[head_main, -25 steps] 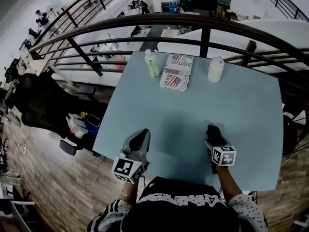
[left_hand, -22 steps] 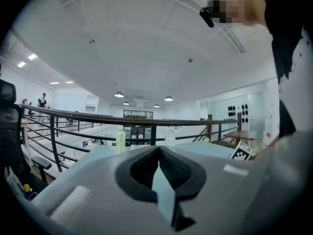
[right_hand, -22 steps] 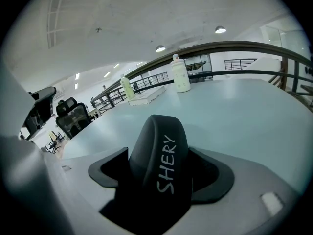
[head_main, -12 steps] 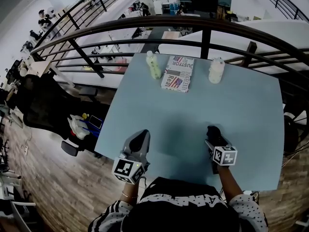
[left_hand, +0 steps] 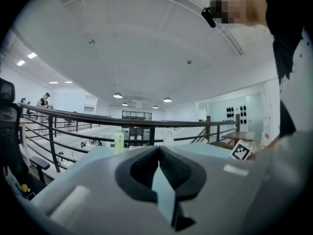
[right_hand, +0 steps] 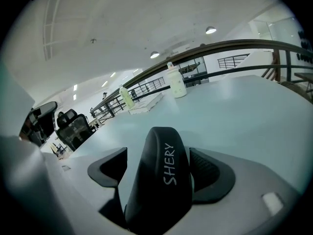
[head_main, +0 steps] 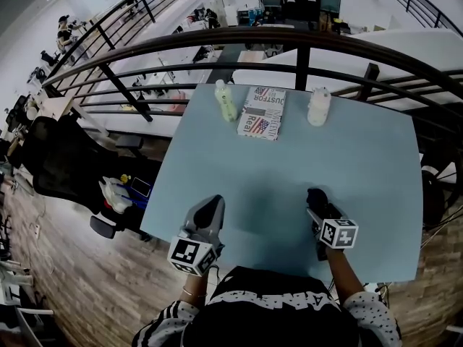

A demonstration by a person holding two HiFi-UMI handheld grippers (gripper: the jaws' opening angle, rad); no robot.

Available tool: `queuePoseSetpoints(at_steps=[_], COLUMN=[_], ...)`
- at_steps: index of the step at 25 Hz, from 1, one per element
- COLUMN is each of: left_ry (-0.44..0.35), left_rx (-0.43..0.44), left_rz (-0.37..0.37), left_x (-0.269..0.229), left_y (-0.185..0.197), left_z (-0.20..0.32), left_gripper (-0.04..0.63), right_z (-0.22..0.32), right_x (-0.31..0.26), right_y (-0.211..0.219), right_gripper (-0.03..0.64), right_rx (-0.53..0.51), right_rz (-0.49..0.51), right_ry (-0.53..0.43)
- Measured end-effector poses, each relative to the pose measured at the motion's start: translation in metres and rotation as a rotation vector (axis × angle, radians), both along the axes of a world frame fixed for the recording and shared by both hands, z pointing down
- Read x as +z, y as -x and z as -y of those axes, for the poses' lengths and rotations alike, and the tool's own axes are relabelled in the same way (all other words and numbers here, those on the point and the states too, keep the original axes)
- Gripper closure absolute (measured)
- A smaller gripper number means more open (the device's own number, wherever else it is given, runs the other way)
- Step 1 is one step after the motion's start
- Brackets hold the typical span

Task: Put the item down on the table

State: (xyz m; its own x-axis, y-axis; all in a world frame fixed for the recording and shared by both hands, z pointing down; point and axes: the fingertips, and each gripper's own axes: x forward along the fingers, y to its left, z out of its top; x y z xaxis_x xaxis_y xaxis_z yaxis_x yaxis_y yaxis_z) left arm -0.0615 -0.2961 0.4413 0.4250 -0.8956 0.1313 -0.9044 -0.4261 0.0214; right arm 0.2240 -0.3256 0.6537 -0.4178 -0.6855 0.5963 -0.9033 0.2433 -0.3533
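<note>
The item [right_hand: 162,177], a black rounded thing printed "SHERY", sat between the jaws of the right gripper [right_hand: 164,168], which were clenched on its 2 sides. In the head view it [head_main: 316,196] showed as a dark lump at the front of that gripper [head_main: 319,204], low over the near right part of the table [head_main: 362,157]. Whether it touched the top could not be told.

The left gripper [head_main: 210,207] was over the table's near left edge, well apart from the right one. Its jaws were pressed together with nothing between them [left_hand: 158,156].

At the far edge of the pale blue table stood 3 things in a row: a green bottle [head_main: 226,100] upright on the left, a flat packet [head_main: 262,111] with a flag print in the middle, and a white bottle [head_main: 317,105] upright on the right. A dark railing [head_main: 217,38] curved just behind them. A black chair [head_main: 61,157] stood on the floor to the left of the table.
</note>
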Motion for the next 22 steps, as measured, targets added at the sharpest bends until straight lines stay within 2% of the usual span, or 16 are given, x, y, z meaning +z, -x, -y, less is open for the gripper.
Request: queuePoseSetpoints(at_steps=[10, 16, 20, 22], left_ry=[-0.002, 0.002, 0.002, 0.002], left_rx=[0.022, 0.03, 0.043, 0.05], left_rz=[-0.004, -0.003, 0.001, 0.001], left_x=[-0.001, 0.0, 0.003, 0.003], left_y=[-0.011, -0.014, -0.02, -0.023], left_z=[-0.007, -0.009, -0.011, -0.012], left_gripper=[0.595, 0.595, 0.595, 0.595], right_z=[-0.007, -0.008, -0.011, -0.013], right_x=[-0.028, -0.054, -0.069, -0.077], right_y=[-0.005, -0.008, -0.013, -0.014], right_gripper=[0.227, 0.231, 0.296, 0.371], right_rx=[0.026, 0.042, 0.061, 0.063], right_rz=[0.062, 0.078, 0.114, 0.124], right_ry=[-0.068, -0.164, -0.216, -0.241])
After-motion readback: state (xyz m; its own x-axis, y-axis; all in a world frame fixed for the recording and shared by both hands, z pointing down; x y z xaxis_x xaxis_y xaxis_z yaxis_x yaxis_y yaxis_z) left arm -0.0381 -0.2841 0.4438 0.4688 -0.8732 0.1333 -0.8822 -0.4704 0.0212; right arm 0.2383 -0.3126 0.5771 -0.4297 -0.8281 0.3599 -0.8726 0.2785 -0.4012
